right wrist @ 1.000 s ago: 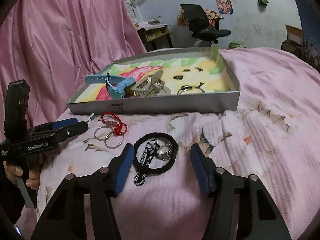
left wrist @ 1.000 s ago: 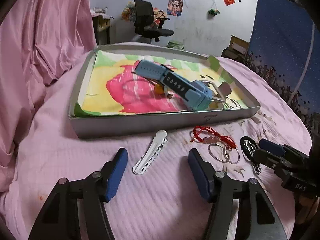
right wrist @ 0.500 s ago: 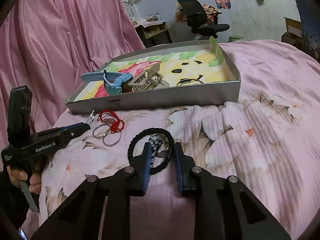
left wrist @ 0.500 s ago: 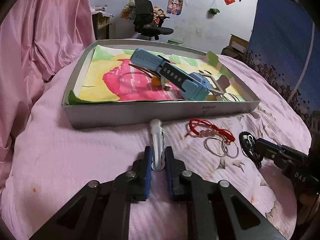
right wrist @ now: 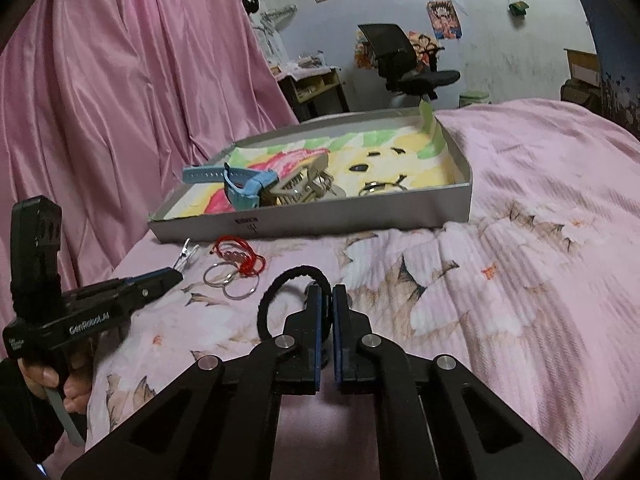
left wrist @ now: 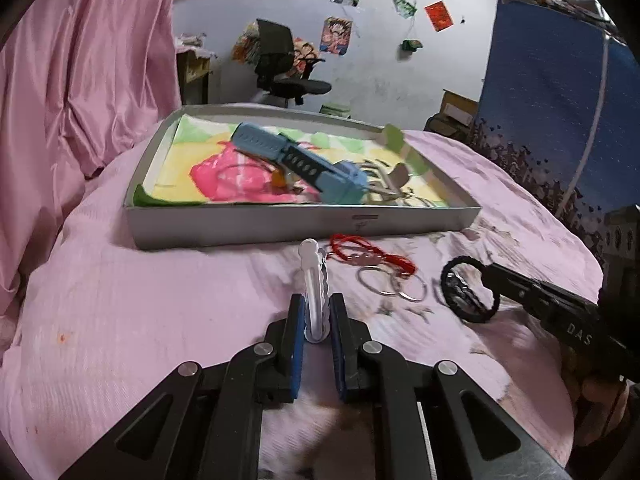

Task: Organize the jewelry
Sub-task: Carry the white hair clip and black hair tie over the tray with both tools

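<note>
Left gripper [left wrist: 316, 320] pinched on clip [left wrist: 314, 280] end, right gripper [right wrist: 327, 312] nipping hairband [right wrist: 280, 300] rim: either could slip loose mid-lift to tray [left wrist: 280, 226] ahead.

White hair clip [left wrist: 314, 276] lies lengthwise on the pink bed, its near end pinched between blue fingers [left wrist: 297, 344]. Beside it sit a red cord bracelet [left wrist: 370, 255] and two silver rings [left wrist: 390, 286]. Black hair tie [right wrist: 288, 300] is gripped too. The tray [left wrist: 280, 226] holds a blue watch [left wrist: 304, 166].

Left tongs [left wrist: 316, 320] pinch white hair clip [left wrist: 314, 276] before tray [left wrist: 280, 228].
</note>
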`<state>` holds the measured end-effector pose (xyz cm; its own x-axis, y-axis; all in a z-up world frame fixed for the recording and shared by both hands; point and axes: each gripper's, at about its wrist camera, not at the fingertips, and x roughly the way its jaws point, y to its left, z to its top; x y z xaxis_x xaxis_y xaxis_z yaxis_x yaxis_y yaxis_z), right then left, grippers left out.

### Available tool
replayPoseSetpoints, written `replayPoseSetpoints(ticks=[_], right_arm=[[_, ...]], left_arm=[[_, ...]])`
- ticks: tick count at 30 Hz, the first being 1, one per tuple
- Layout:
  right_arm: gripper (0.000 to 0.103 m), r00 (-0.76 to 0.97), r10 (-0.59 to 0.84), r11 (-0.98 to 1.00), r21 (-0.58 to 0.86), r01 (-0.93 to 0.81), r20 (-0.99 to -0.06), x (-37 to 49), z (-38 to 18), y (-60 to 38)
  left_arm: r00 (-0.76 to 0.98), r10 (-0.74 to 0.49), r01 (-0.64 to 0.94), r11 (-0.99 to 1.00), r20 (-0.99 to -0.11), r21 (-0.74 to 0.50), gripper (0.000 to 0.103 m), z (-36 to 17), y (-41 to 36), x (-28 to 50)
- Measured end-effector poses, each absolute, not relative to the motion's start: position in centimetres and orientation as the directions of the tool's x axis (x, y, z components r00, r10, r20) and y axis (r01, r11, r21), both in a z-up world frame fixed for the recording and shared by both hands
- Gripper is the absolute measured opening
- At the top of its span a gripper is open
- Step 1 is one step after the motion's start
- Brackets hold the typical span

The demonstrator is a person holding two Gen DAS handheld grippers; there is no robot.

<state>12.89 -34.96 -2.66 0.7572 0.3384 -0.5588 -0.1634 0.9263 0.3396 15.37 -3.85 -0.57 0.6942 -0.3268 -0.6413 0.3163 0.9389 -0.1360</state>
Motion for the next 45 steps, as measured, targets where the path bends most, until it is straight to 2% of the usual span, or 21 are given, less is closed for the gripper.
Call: replayPoseSetpoints(ticks=[11,17,21,29,33,36,45], right_arm=[[0.005,0.81,0.365,0.91,0.359,-0.206,-0.459,12.3,-0.5,-35.5],[0.005,0.835,0.374,0.893,0.398,-0.208,-0.403,14.1,1.1,-36.2],[0.005,0.851,0.348,0.908,0.368,-0.202,-0.393,16.2,2.0,-36.3],[0.005,0.873,0.234,0.945,0.311,-0.101,-0.428,20.5,2.5,-36.8],[0.005,0.86,0.231,0.943,0.323,-0.083,-0.454,21.6,1.8,-36.9],[0.005,0.841,0.234,0.943,0.324,-0.074,-0.489,22.2,0.9,-36.7],[0.005,0.77,0.229,0.956,0.287,-0.062,-0.596,23.7,-1.4,-35.4]], left_arm=[[0.761,-0.332,0.3,0.942,-0.557,-0.152,0.012,1.9,-3.9,14.3],[0.823,-0.265,0.218,0.964,-0.502,-0.152,0.012,4.2,-3.9,16.3],[0.829,-0.218,0.168,0.976,-0.514,-0.142,0.012,4.5,-4.2,18.5],[0.764,-0.221,0.15,0.975,-0.606,-0.166,0.012,2.8,-4.9,22.4],[0.726,-0.22,0.133,0.974,-0.652,-0.181,0.012,1.7,-5.0,23.8],[0.703,-0.222,0.122,0.974,-0.676,-0.194,0.005,1.1,-4.9,24.5],[0.672,-0.237,0.123,0.97,-0.702,-0.209,0.005,0.6,-5.1,25.5]])
